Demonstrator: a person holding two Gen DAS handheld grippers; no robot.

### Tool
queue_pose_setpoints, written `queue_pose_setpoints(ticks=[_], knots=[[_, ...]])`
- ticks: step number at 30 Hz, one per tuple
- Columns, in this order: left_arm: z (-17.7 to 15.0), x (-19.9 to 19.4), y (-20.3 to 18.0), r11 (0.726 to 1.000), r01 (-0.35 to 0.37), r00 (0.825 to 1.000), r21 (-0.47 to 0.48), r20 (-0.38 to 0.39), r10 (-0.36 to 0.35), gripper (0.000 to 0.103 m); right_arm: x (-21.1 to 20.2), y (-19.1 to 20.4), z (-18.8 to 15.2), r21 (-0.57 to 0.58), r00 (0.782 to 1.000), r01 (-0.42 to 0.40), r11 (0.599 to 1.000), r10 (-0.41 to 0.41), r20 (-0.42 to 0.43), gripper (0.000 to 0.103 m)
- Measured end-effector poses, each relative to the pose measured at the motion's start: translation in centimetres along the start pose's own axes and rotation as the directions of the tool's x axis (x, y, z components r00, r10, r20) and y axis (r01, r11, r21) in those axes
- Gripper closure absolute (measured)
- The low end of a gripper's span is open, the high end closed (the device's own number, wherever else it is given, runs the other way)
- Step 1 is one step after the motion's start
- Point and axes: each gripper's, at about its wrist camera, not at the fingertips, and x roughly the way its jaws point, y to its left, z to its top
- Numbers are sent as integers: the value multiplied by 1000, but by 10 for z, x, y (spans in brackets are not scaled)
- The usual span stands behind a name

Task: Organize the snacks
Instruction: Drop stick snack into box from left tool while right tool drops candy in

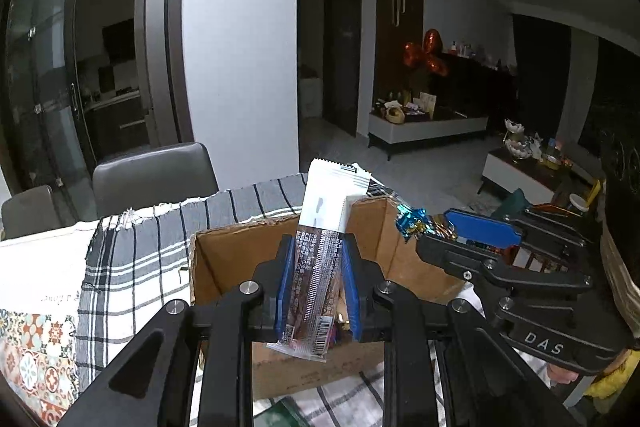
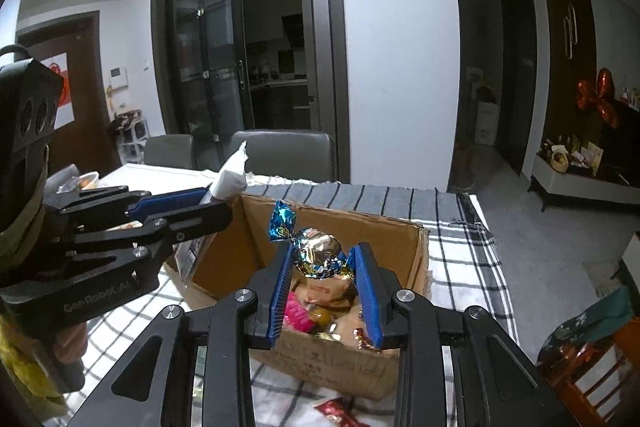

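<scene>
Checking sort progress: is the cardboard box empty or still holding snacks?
Still holding snacks. The right wrist view shows wrapped snacks loose on the cardboard box floor, below the held foil candy.

So there's a long snack stick pack, white at the top with a see-through printed lower part and a barcode at the bottom, standing nearly upright, pinched between blue pads above an open cardboard box. The other one is a round foil candy, gold and blue with a twisted blue end, also pinched above that box. The box has more wrapped snacks piled inside.
</scene>
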Motion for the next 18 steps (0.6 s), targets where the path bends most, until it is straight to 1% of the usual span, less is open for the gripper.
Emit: queue_pose_setpoints(ticks=[5,7,9,10,11,13,16,18], knots=[[1,17,2,1000,-21,1000,8,-14,21,79,16,-10,-1,11,999,19,1000,-18,-26,70],[1,23,4,999,-35,999,13,-23,35,78,22,-13,-3,11,999,28,1000,-28,-35,70],[0,28,6,999,-54,998,10,-26,54,70,25,-13,-5,12,998,40,999,-40,-40,69],[0,28,6,998,-57,998,7,-24,57,62,28,-13,-5,14,998,48,999,-47,-46,66],[-1,27,7,998,-59,998,-1,-20,59,59,29,-15,-6,20,997,56,998,-55,-53,65],[-2,25,6,998,-67,998,-1,-18,67,58,30,-16,-8,23,997,49,999,-47,-59,65],[-6,18,4,996,-91,996,3,-15,91,51,28,-18,-12,27,997,46,999,-44,-64,65],[-9,10,1,994,-105,994,9,-5,105,50,23,-19,-15,29,997,47,998,-45,-59,65]])
